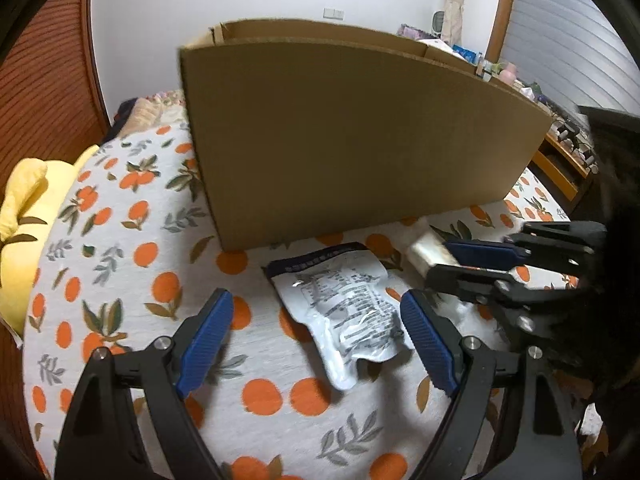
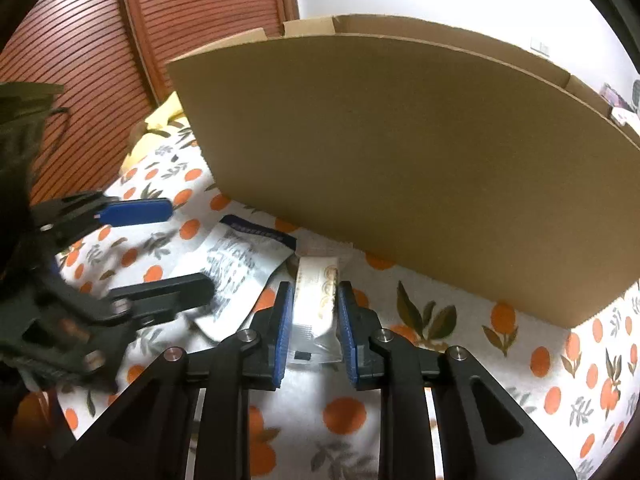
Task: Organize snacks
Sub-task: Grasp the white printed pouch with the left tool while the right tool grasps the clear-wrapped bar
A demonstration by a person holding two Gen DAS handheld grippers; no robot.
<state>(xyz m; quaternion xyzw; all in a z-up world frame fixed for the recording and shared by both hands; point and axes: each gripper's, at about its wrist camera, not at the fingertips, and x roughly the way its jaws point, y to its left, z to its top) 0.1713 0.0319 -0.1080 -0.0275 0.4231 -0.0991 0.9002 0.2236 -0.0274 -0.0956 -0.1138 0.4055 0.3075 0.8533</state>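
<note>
Our right tongs have their blue pads closed against the sides of a small white snack bar lying on the orange-print bedspread. Our left tongs stand wide, holding nothing, over a silver snack pouch just beside that bar. Neither packet is in the cardboard box rising just beyond both tongs, so we judge the sorting hardly begun. Its tall near wall must be cleared. A yellow pillow lies far left.
</note>
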